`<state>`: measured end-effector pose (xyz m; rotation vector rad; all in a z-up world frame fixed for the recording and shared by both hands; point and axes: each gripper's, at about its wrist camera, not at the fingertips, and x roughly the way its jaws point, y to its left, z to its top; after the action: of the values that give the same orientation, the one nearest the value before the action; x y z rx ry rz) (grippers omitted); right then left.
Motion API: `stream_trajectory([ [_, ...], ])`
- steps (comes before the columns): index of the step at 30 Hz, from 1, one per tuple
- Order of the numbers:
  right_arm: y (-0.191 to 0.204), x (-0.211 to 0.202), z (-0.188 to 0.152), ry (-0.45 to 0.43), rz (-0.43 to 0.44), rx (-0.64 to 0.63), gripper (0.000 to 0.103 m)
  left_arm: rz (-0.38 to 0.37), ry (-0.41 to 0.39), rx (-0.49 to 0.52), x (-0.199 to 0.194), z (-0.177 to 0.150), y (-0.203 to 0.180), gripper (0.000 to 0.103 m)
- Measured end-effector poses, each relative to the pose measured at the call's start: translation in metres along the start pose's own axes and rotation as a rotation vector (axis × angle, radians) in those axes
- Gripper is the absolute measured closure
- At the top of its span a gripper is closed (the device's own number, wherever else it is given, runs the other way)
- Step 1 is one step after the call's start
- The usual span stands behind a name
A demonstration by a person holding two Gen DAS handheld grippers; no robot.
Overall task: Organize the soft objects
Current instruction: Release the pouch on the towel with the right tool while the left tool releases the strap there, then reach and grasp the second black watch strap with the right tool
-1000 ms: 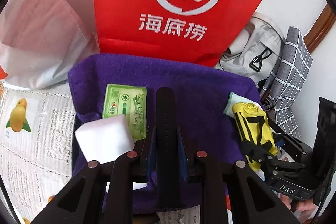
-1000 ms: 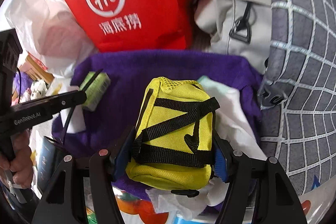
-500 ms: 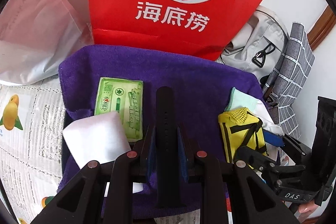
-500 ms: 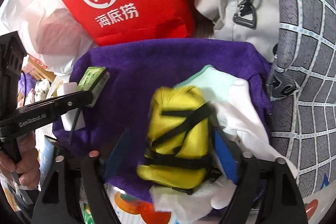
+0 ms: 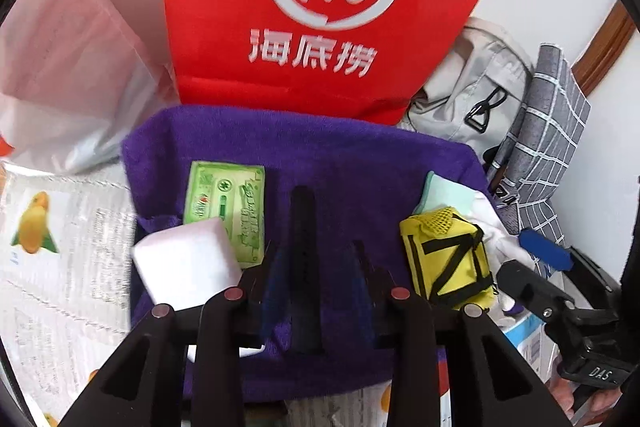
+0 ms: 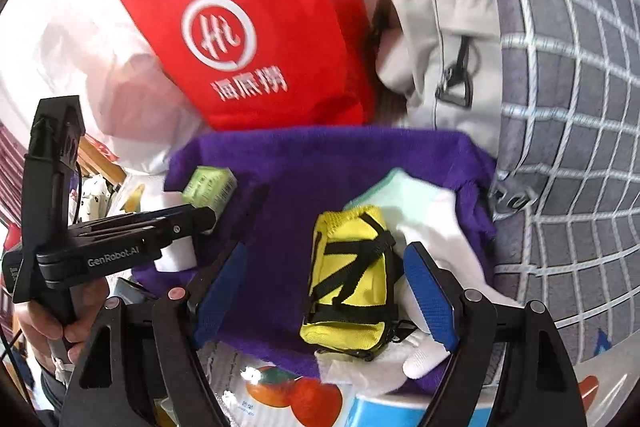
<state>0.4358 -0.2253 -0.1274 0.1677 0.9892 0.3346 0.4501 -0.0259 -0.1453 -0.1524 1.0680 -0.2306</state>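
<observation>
A yellow pouch with black straps (image 6: 348, 279) lies on the purple towel (image 6: 320, 171), partly on a white cloth (image 6: 436, 227). My right gripper (image 6: 320, 287) is open, its blue pads on either side of the pouch and apart from it. My left gripper (image 5: 316, 259) is shut on a black strap (image 5: 302, 227) above the towel (image 5: 340, 163). The pouch (image 5: 448, 259) lies to its right. A green sponge (image 5: 228, 207) and a white foam block (image 5: 184, 263) lie at the towel's left.
A red paper bag (image 5: 320, 7) stands behind the towel. A white plastic bag (image 5: 68, 67) is at the back left. A beige backpack (image 6: 440, 47) and a grey checked cloth (image 6: 560, 107) are at the right. Printed newspaper (image 5: 52, 267) covers the surface.
My right gripper opened and let go of the yellow pouch, which now rests on the towel and white cloth. My left gripper stayed shut on the strap and shifted slightly.
</observation>
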Motion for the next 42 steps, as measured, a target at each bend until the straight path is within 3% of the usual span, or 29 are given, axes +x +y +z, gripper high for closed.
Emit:
stream_trajectory([
  [3,0.01,-0.02,-0.002,-0.05,-0.024,-0.02,0.022,0.04,-0.047,0.023,-0.025,-0.003,-0.005,0.07],
  [5,0.015,-0.034,-0.006,-0.079,-0.013,-0.018,0.022,0.049,-0.078,0.034,-0.043,-0.008,-0.008,0.06],
  [13,0.032,-0.086,-0.038,-0.125,-0.005,-0.013,0.026,0.053,-0.148,0.032,-0.101,-0.044,-0.014,0.06],
  [20,0.043,-0.123,-0.084,-0.134,-0.033,-0.009,0.027,0.041,-0.182,0.048,-0.142,-0.098,-0.024,0.06],
  [23,0.048,-0.135,-0.107,-0.126,-0.058,-0.012,0.027,0.077,-0.212,0.084,-0.158,-0.122,-0.031,0.06],
  [33,0.055,-0.164,-0.175,-0.11,-0.047,0.0,0.027,0.097,-0.192,0.097,-0.186,-0.193,-0.034,0.06],
  [38,0.059,-0.154,-0.204,-0.046,-0.112,-0.024,0.027,0.063,-0.19,0.04,-0.187,-0.224,-0.02,0.06],
  [42,0.058,-0.14,-0.224,-0.016,-0.107,-0.034,0.027,0.06,-0.192,-0.016,-0.181,-0.242,-0.006,0.059],
])
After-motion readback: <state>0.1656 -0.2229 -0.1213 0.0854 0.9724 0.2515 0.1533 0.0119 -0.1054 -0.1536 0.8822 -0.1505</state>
